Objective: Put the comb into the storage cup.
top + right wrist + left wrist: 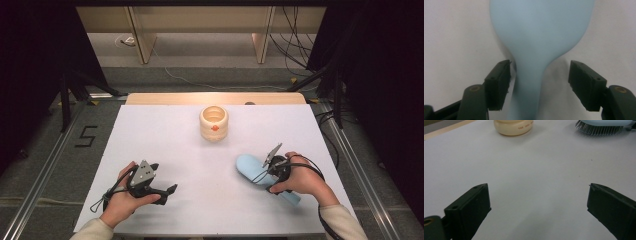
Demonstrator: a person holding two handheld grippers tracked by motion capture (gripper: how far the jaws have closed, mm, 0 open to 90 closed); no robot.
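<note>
The light-blue hairbrush (252, 170) lies bristles down on the white worktop (165, 140), toward its right side, with its handle running back under the person's right hand (305, 181). The right gripper (539, 71) sits over the neck of the brush, where the broad head narrows into the handle, and its jaws stand wide on either side of that neck without touching it. In the right gripper view the left jaw is just beside the handle while the right jaw has a clear gap, so the gripper looks slightly off-centre.

To my eye the step is to take hold of the brush, and the neck seems a sensible place: it is the slimmest part and fits easily between the jaws. I would shift the gripper a little so the handle sits midway, lower it until the pads cover the sides of the handle, then close squarely. Closing off-centre would likely push the brush sideways across the smooth top or twist it on its bristles.

The left gripper (159, 189) rests low on the left of the worktop, jaws spread wide with nothing between them, pointing toward the cream ridged cup (214, 122) standing upright near the far edge, well apart from the brush.
</note>
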